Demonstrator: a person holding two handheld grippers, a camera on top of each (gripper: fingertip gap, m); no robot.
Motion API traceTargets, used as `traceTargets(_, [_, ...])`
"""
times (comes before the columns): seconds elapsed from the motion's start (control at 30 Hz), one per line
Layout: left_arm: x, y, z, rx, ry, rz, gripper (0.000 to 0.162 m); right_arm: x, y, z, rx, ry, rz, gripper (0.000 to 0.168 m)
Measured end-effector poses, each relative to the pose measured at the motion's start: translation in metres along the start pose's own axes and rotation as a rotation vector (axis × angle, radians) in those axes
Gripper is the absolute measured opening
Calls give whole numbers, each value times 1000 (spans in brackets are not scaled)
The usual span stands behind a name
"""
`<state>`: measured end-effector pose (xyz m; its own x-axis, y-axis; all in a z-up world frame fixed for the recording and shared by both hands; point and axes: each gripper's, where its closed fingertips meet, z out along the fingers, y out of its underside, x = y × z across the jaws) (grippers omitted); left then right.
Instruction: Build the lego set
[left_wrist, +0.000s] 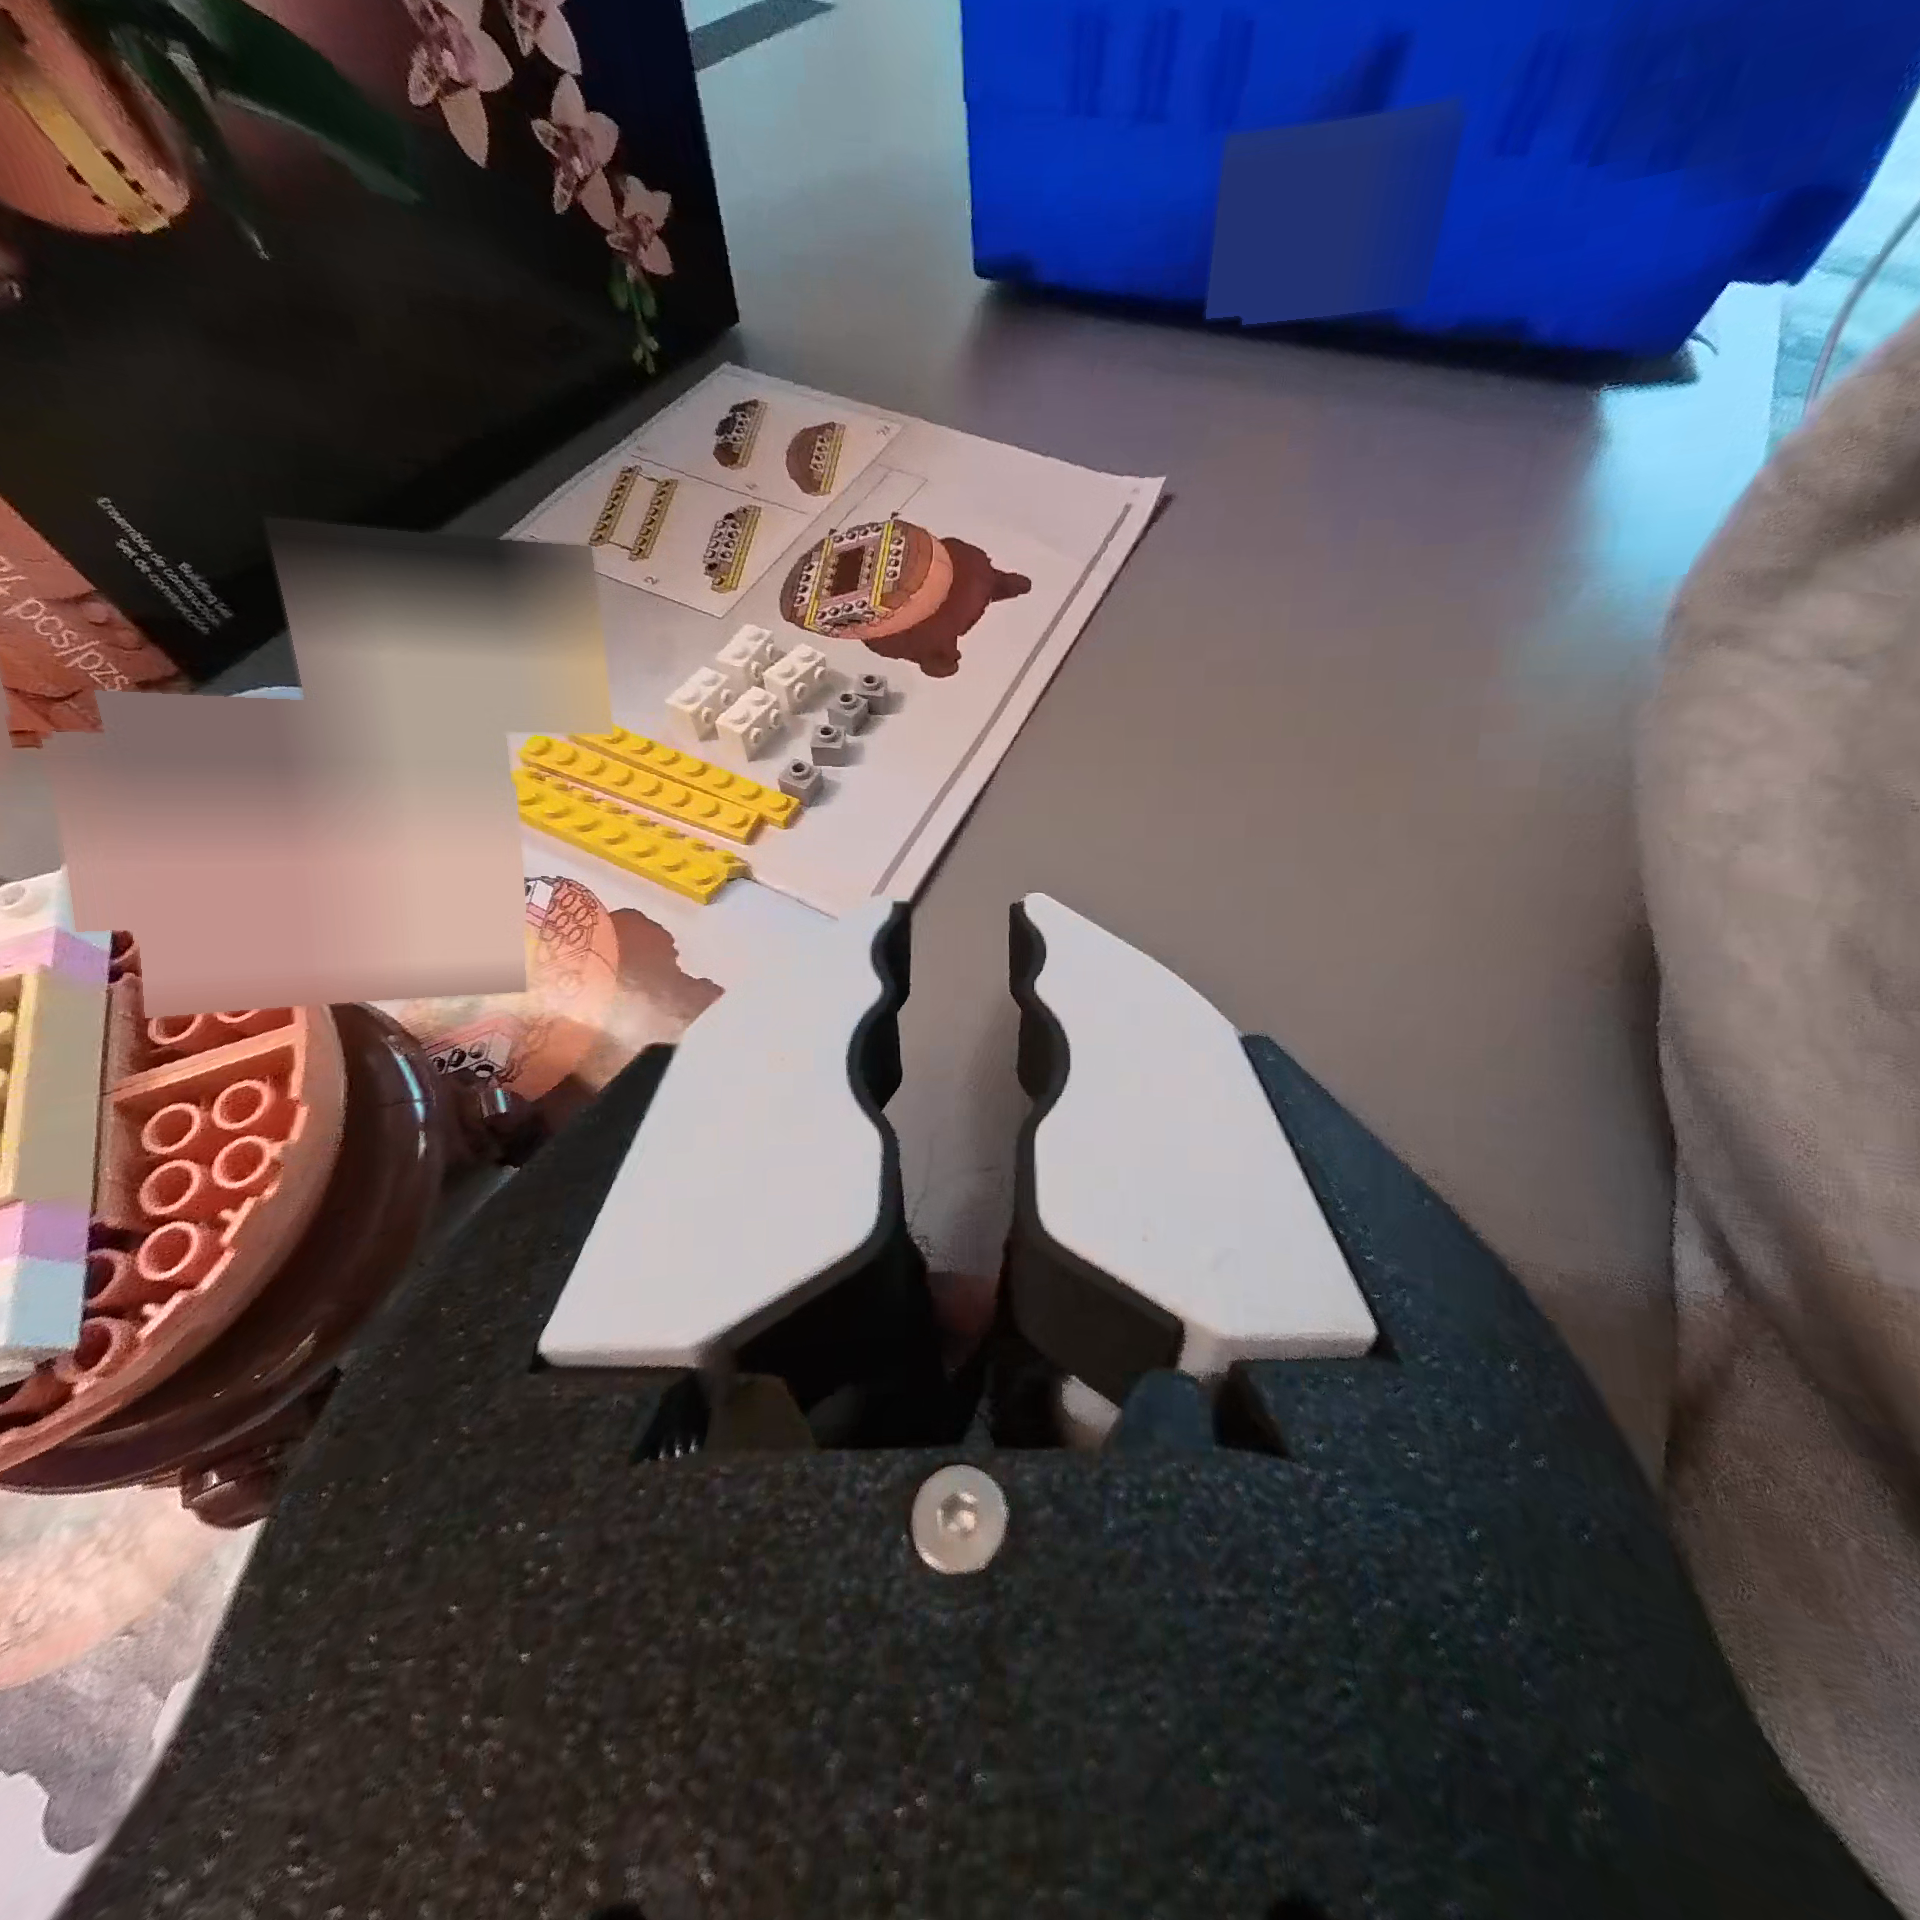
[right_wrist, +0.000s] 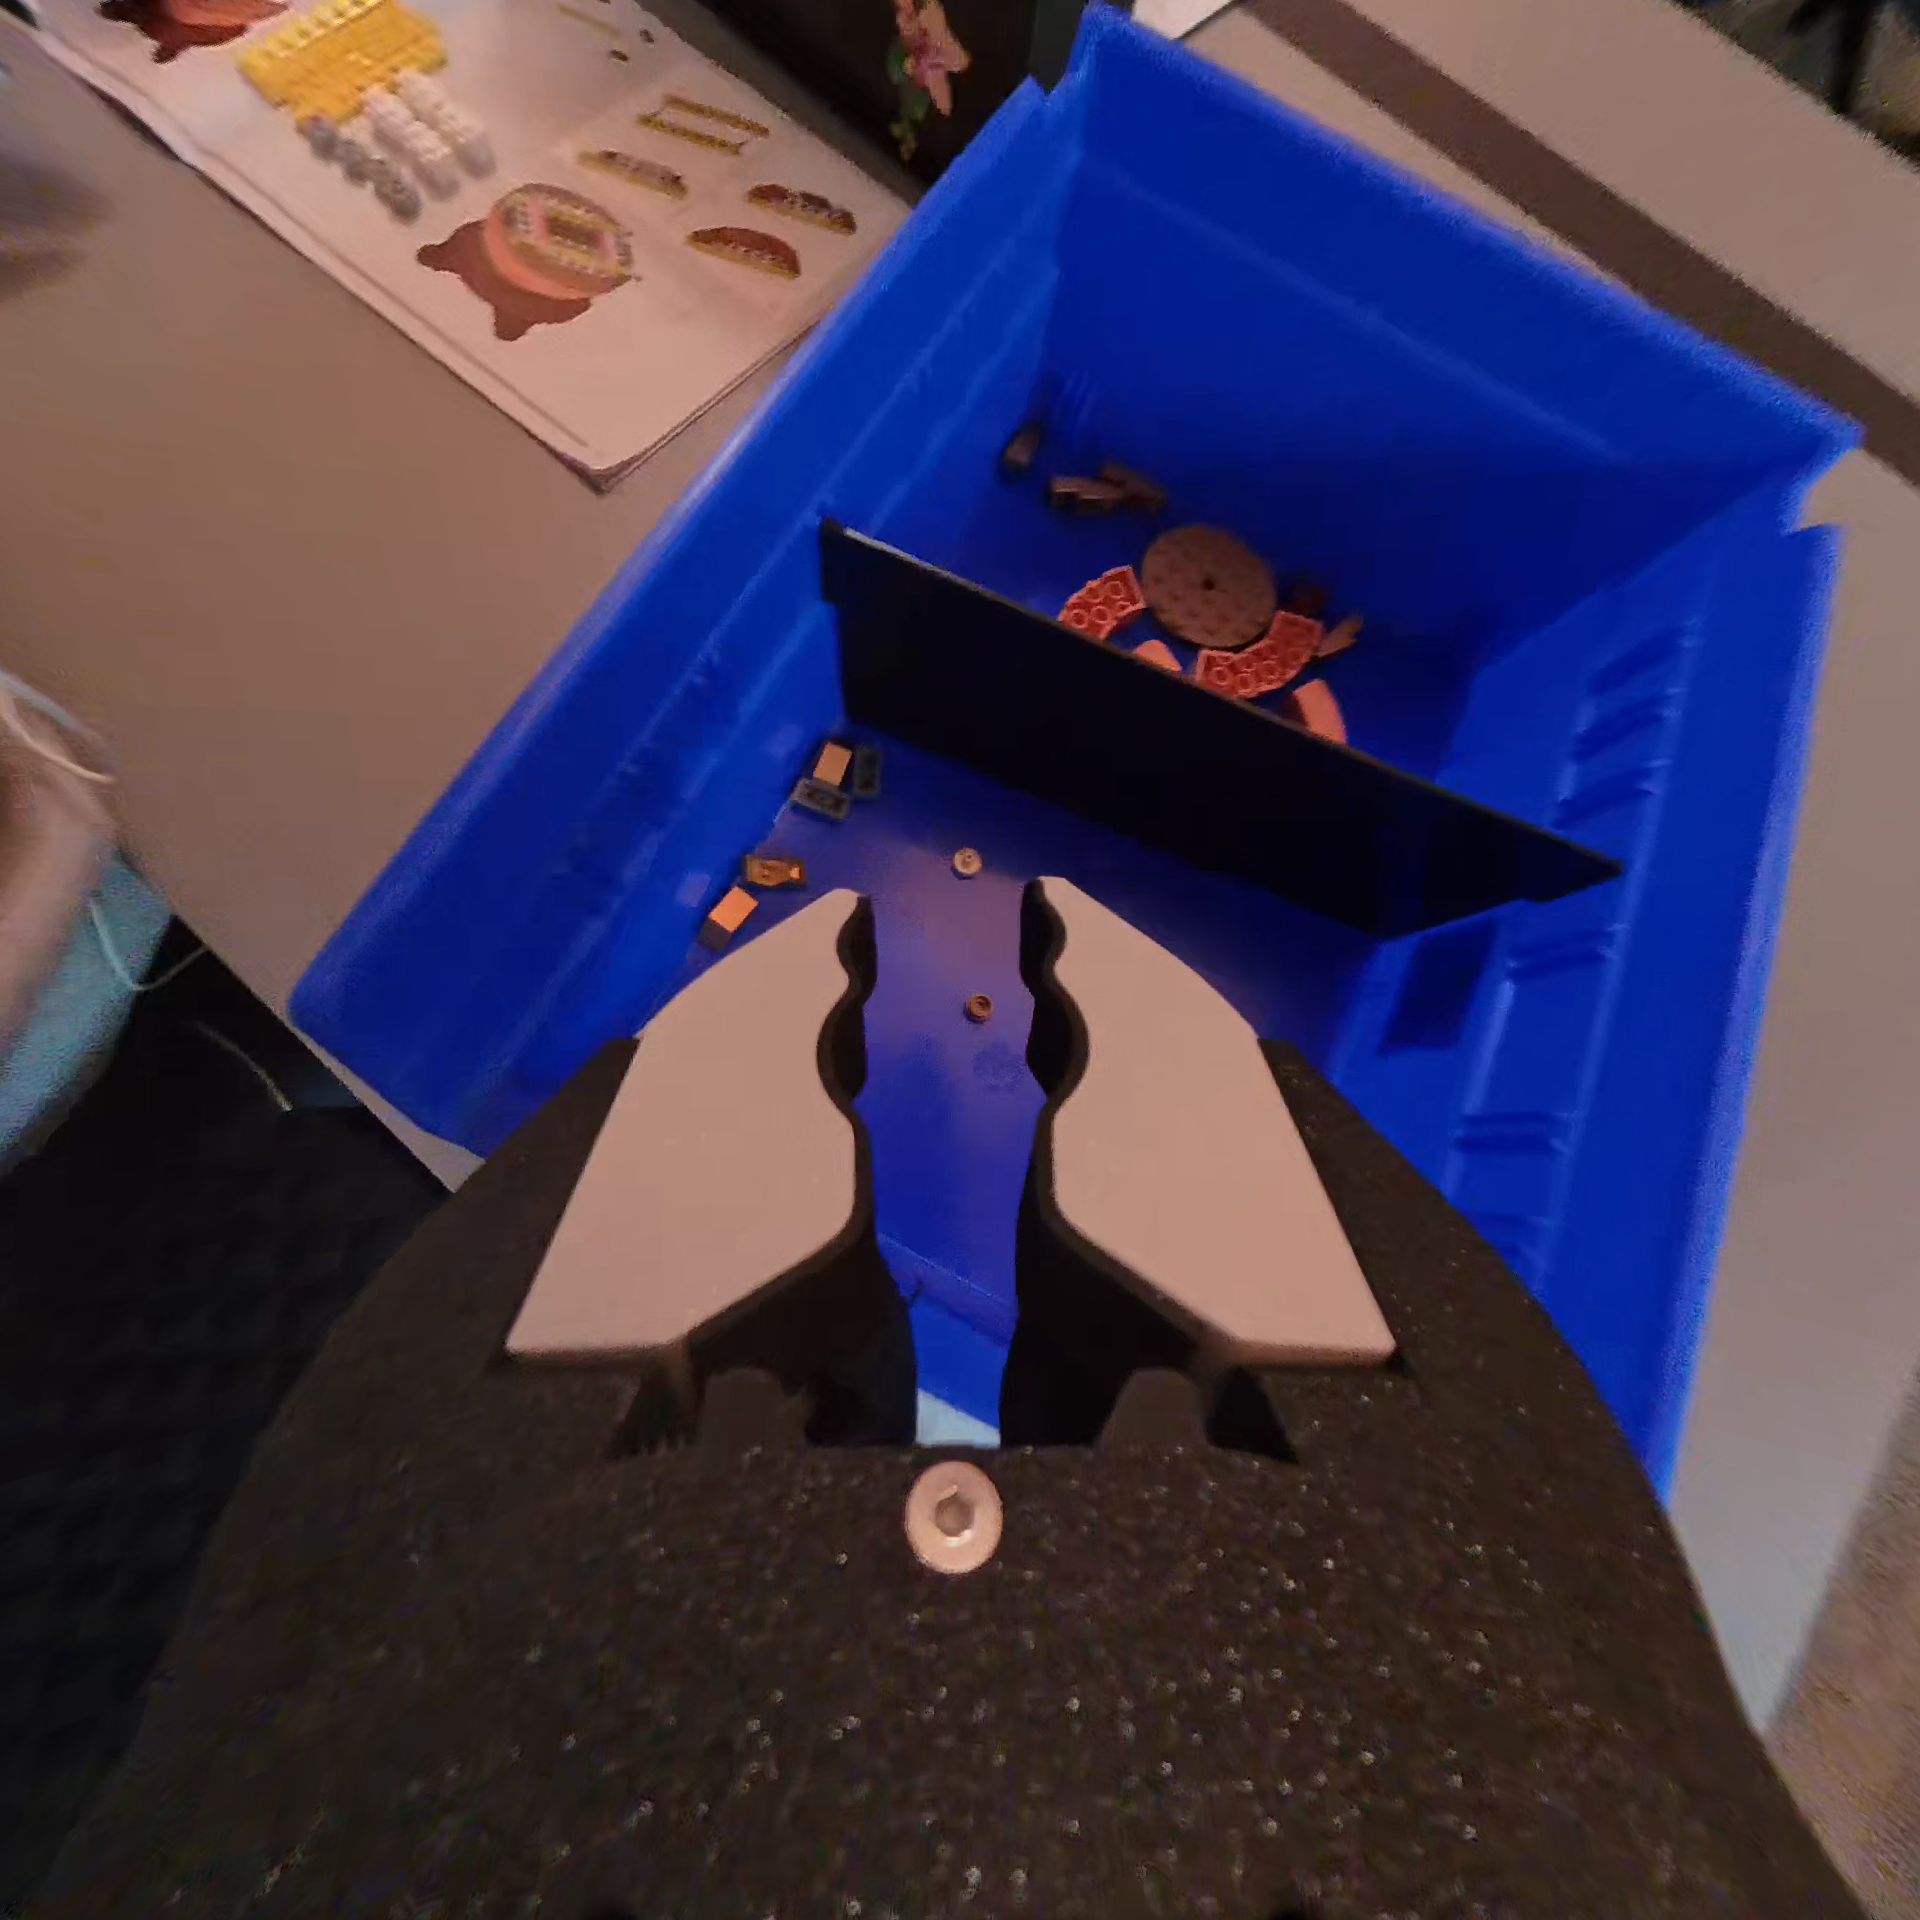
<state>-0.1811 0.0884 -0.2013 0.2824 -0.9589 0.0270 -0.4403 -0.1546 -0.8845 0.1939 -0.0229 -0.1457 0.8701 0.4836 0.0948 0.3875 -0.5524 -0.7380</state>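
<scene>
Early going, I judge: a pot base (left_wrist: 208, 1195) sits lower left, plates (left_wrist: 634, 800) unused on the booklet (left_wrist: 997, 582), bin (right_wrist: 1299, 312) stocked, both grippers (left_wrist: 961, 925) (right_wrist: 940, 899) spread, empty.

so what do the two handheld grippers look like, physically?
Identical build. The left gripper and right gripper each have a speckled black body, a silver hex screw at centre, and two light grey fingers with wavy black inner pads. No cables or markings visible.
</scene>
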Motion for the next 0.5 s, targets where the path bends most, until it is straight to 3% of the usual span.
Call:
traceTargets(0.27, [-2, 15, 11, -129, -4, -25, 25, -26, -3, 37, -54, -247, -79, 19])
traceTargets(0.5, [-10, 4, 2, -34, -43, -56, 21, -38, 13, 78, -246, -427, -167, 10])
